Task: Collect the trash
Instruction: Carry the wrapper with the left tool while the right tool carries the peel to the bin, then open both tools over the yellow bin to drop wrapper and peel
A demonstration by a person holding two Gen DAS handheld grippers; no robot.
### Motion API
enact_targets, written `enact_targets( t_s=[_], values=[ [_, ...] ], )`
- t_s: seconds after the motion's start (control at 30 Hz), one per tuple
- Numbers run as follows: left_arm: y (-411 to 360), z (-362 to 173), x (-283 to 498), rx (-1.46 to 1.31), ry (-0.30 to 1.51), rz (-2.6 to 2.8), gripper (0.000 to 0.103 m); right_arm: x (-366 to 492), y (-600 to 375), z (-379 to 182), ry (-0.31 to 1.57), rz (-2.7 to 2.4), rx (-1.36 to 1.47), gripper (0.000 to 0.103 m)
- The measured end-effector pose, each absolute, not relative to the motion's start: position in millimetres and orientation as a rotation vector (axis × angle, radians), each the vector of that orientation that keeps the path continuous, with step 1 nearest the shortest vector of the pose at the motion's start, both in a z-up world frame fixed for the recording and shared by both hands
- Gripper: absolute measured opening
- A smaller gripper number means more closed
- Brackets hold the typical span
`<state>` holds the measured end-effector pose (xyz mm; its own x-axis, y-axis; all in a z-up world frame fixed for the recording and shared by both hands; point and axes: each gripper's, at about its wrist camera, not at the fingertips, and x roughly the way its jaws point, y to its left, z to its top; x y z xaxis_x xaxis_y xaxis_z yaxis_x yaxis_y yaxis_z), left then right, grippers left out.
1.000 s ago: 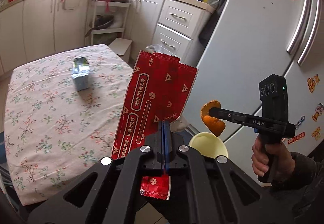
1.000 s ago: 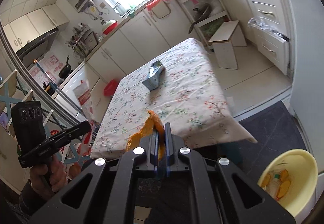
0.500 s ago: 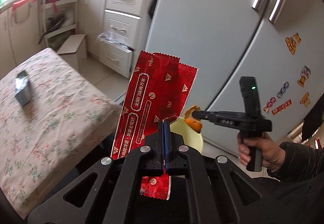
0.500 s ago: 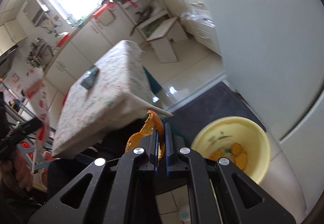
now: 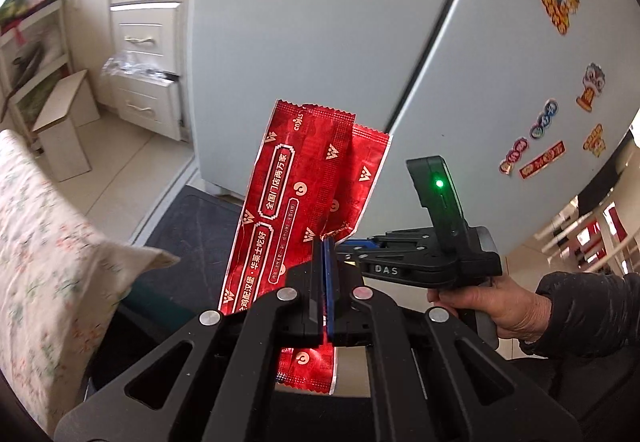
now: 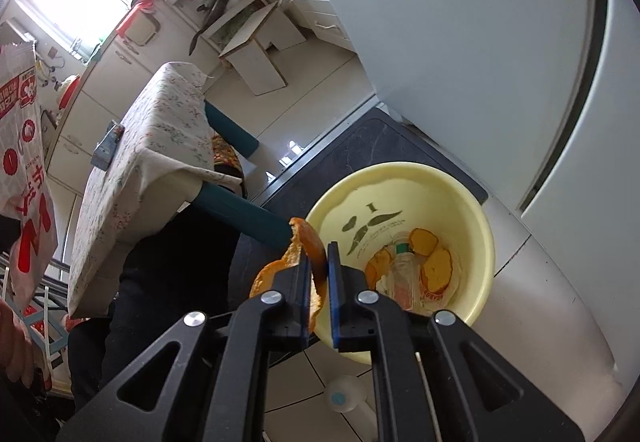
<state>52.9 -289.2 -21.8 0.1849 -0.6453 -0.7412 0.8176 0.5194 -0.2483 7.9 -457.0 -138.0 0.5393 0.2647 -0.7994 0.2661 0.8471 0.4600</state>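
My left gripper (image 5: 323, 242) is shut on a long red foil snack wrapper (image 5: 296, 182), which stands up from the jaws in front of the fridge. My right gripper (image 6: 319, 256) is shut on a curled orange peel (image 6: 308, 242), held above the near rim of a yellow plastic bin (image 6: 472, 210) on the floor. The bin holds more orange peels (image 6: 438, 266) and a small plastic bottle (image 6: 400, 266). The right gripper's body (image 5: 436, 246) shows in the left wrist view, just right of the wrapper. The wrapper's pale back (image 6: 24, 178) shows at the left edge of the right wrist view.
A grey fridge (image 5: 320, 22) stands close behind the bin, with a dark mat (image 6: 384, 146) at its foot. A table with a floral cloth (image 6: 136, 170) carries a small silver-blue pack (image 6: 106, 146). A white step stool (image 5: 64, 122) and drawers (image 5: 144, 42) lie beyond.
Both grippers swung right from the table toward the fridge. The right gripper came down with the peel over the yellow bin. The left one followed, wrapper still held.
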Motion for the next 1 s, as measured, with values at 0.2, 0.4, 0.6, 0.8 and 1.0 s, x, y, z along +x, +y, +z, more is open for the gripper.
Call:
enact_targets(
  t_s=[0.2, 0.4, 0.6, 0.8, 1.0],
  values=[
    [-312, -33, 61, 0.219, 0.948, -1.081, 0.001, 0, -475, -141, 1.001, -0.047, 0.628, 0.029],
    [-334, -44, 60, 0.24, 0.963, -1.109, 0.001, -9, -493, -135, 0.951, -0.1, 0.67, 0.031],
    [-349, -54, 61, 0.277, 0.986, -1.136, 0.002, -13, -505, -123, 0.898, -0.14, 0.688, 0.032],
    [-359, -59, 57, 0.364, 0.958, -1.088, 0.022, -15, -512, -118, 0.877, -0.161, 0.689, 0.032],
    [-354, -48, 52, 0.414, 0.874, -1.025, 0.037, -15, -508, -117, 0.878, -0.161, 0.689, 0.033]
  ],
)
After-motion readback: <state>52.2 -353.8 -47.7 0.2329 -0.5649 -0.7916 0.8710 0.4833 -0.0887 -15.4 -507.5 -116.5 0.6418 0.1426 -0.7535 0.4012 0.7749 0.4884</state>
